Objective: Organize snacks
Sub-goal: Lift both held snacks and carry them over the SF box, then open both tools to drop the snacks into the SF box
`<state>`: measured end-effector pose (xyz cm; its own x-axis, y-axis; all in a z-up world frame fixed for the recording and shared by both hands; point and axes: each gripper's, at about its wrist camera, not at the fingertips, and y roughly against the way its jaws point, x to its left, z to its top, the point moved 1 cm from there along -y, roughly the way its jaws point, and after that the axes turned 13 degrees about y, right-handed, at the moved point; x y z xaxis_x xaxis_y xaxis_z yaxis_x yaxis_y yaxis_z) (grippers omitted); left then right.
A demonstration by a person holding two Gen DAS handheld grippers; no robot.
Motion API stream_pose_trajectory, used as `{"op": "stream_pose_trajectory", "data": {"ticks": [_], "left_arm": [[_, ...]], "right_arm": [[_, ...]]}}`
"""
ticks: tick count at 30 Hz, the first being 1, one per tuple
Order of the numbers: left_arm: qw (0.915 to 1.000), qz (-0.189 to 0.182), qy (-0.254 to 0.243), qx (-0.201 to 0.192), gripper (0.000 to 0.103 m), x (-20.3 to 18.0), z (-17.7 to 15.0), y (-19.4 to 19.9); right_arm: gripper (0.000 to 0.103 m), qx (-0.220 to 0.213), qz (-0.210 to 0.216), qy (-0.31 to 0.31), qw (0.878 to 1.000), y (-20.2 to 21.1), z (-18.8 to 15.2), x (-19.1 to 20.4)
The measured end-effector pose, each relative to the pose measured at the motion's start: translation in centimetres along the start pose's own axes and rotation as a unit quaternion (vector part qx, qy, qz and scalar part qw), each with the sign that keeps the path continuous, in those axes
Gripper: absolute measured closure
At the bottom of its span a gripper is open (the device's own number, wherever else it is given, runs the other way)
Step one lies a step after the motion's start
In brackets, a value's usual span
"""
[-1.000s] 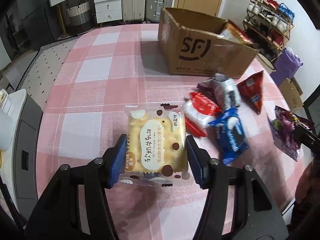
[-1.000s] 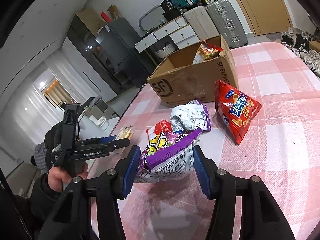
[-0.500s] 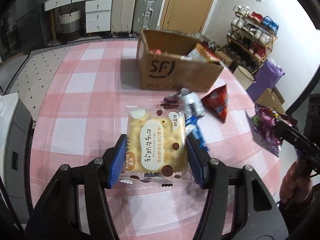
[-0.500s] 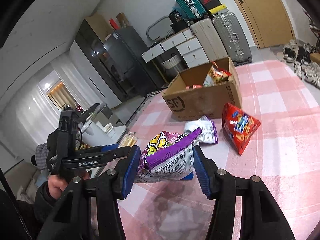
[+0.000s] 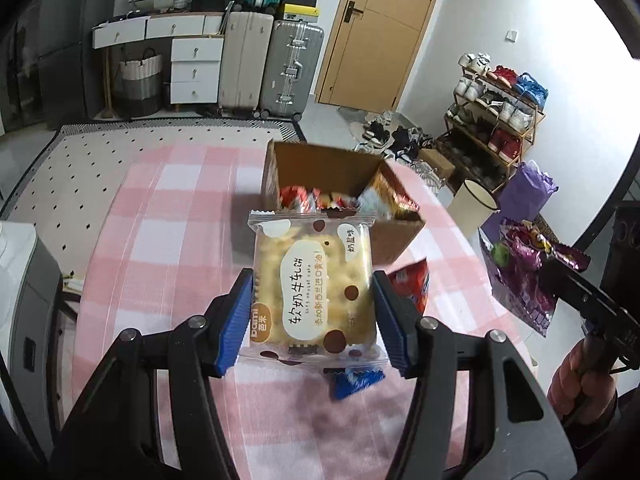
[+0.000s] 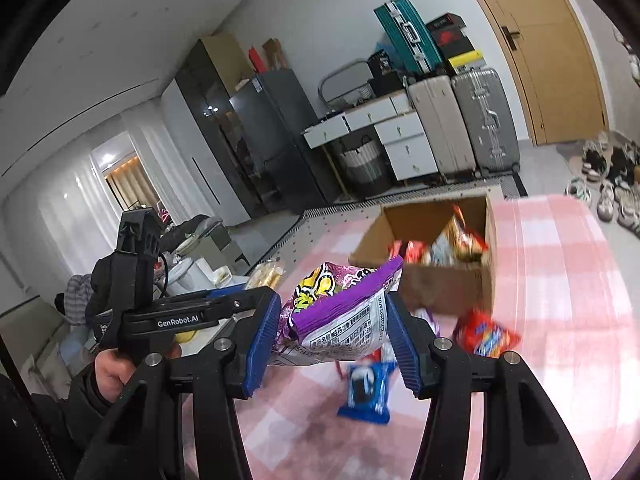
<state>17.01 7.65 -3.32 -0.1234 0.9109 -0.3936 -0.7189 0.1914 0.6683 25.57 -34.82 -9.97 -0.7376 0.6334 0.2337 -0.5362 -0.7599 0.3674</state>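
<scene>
**Snacks in both grippers, box ahead**

Snacks are what you carry in each hand, lifted clear of the pink checked table point(image 5: 168, 240). Your left gripper point(image 5: 312, 312) pinches the nougat cake packet point(image 5: 314, 284) flat by its two side edges; your right gripper point(image 6: 332, 336) squeezes the purple snack bag point(image 6: 340, 312) across its crumpled middle. The cardboard box point(image 5: 394, 236) stands open ahead of both, already holding several packets.

To do the carry well, bring each packet fully over the box's opening before you loosen either grip, and let them go one at a time so the two grippers don't crowd the rim.

The left view looks down into the box and catches the purple bag hanging at the far right. The right view shows what the left hides behind the packet: a blue packet point(image 6: 366, 392) and a red bag point(image 6: 486, 334) lying on the table, waiting near the box.
</scene>
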Motion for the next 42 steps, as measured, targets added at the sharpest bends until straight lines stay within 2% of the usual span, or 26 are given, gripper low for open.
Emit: {"op": "stream_pose_trajectory", "data": {"ticks": [10, 11, 14, 20, 24, 30, 35, 42], "left_arm": [[0.9998, -0.010, -0.003, -0.018, 0.048, -2.9, 5.9, -0.5], [0.9998, -0.011, -0.005, -0.019, 0.048, -3.2, 6.7, -0.7], [0.9998, -0.009, -0.011, -0.017, 0.048, -4.2, 8.8, -1.8], [0.9999, -0.004, -0.011, -0.007, 0.048, -5.3, 12.5, -4.9], [0.9999, -0.015, -0.003, 0.002, 0.048, -5.4, 14.1, -7.4], [0.9994, -0.020, -0.009, 0.026, 0.048, -5.8, 14.7, -12.5], [0.9988, -0.015, 0.003, 0.046, 0.048, -4.8, 14.6, -17.4], [0.9975, -0.010, 0.009, 0.070, 0.048, -3.1, 13.8, -22.3]], "right_arm": [[0.049, -0.005, -0.013, 0.043, 0.999, -2.2, 6.5, -1.1], [0.049, -0.002, -0.024, 0.051, 0.998, -2.7, 7.1, -1.2], [0.049, 0.004, -0.028, 0.041, 0.999, -4.4, 8.7, -1.9], [0.049, 0.004, -0.040, 0.037, 0.999, -6.5, 10.3, -3.1], [0.049, 0.006, -0.052, 0.033, 0.998, -7.8, 10.9, -4.6], [0.049, 0.013, -0.067, 0.017, 0.997, -9.9, 10.9, -7.4], [0.049, 0.033, -0.074, -0.005, 0.997, -12.8, 9.9, -10.1], [0.049, 0.044, -0.078, -0.031, 0.995, -15.7, 8.0, -13.0]]}}
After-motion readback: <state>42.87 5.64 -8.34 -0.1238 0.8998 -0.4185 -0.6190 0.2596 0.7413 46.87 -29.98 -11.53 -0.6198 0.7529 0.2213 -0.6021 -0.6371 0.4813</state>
